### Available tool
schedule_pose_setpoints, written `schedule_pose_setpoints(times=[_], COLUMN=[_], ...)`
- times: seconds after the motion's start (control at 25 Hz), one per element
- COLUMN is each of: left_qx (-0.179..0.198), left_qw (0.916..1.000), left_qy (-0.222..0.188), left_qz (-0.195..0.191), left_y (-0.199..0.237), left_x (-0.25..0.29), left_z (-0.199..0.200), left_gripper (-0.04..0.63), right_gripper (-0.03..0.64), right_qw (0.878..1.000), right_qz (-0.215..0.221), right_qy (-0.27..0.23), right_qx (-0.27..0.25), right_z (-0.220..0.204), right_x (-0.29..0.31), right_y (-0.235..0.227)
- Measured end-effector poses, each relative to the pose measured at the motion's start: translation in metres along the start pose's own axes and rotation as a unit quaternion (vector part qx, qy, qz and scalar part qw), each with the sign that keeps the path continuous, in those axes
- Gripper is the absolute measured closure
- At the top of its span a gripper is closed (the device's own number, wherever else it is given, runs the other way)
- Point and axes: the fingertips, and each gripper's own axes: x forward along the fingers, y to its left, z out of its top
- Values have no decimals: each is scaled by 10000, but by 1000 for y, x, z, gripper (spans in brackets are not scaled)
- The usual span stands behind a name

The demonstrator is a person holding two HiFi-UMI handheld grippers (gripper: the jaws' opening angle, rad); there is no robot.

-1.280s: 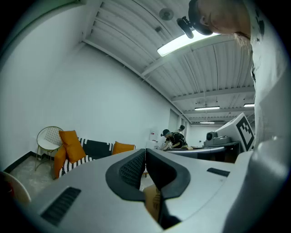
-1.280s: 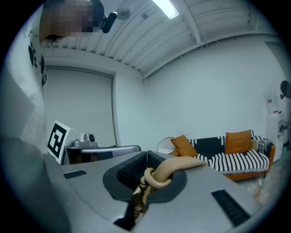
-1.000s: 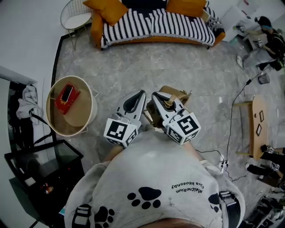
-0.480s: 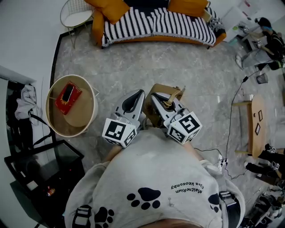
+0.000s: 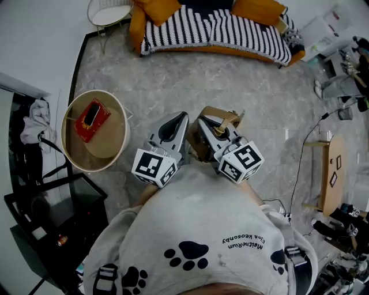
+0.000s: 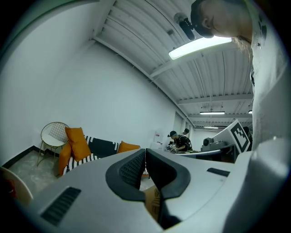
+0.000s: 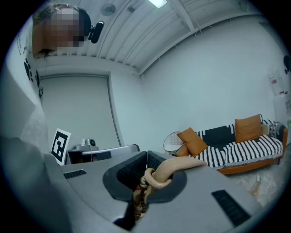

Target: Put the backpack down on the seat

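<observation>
A tan backpack (image 5: 198, 147) hangs between my two grippers in front of the person's body, above the grey floor. My right gripper (image 5: 205, 123) is shut on a tan strap loop (image 7: 175, 169) of the backpack, with a braided cord hanging under it. My left gripper (image 5: 179, 118) is beside the backpack with its pads pressed together. A tan piece (image 6: 154, 202) shows in the gap behind those pads; I cannot tell whether it is held. The seat, a black-and-white striped sofa (image 5: 214, 30) with orange cushions, stands across the floor ahead.
A round wooden side table (image 5: 109, 144) carrying a red box (image 5: 91, 119) stands to the left. A black cabinet (image 5: 55, 216) is at lower left, a white wire chair (image 5: 109, 8) beside the sofa. A wooden stool (image 5: 332, 168) and cables lie to the right.
The whole view has shifted: the sofa and side table sit further right in the frame. Both grippers and the backpack keep their places in front of the body.
</observation>
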Motion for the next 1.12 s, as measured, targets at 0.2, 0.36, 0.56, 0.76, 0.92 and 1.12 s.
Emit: schedule_pose_setpoints(times=[0.2,0.36,0.56,0.76,0.92,1.12], left_qx=[40,41,77,54,74,61], left_qw=[9999,9997,9993,9984,9977,9967], left_qy=[47,-23,-50,-95,-123,-163], left_qz=[123,258,370,560,663,792], left_y=[27,55,77,102,113,122], left_x=[38,78,145,202,236,253], left_z=[3,14,34,43,45,48], left_gripper=[575,575,575,575,575,575], right_gripper=[584,584,584,584,584,584], right_qw=[9999,9997,9991,9982,9975,9976], right_qz=[102,237,428,542,634,644], right_qy=[18,12,29,78,36,26], right_qx=[17,-25,-66,-255,-301,-236], right_z=[10,30,60,81,95,100], right_x=[31,59,88,114,128,136], right_y=[-39,-76,-135,-190,-227,-250])
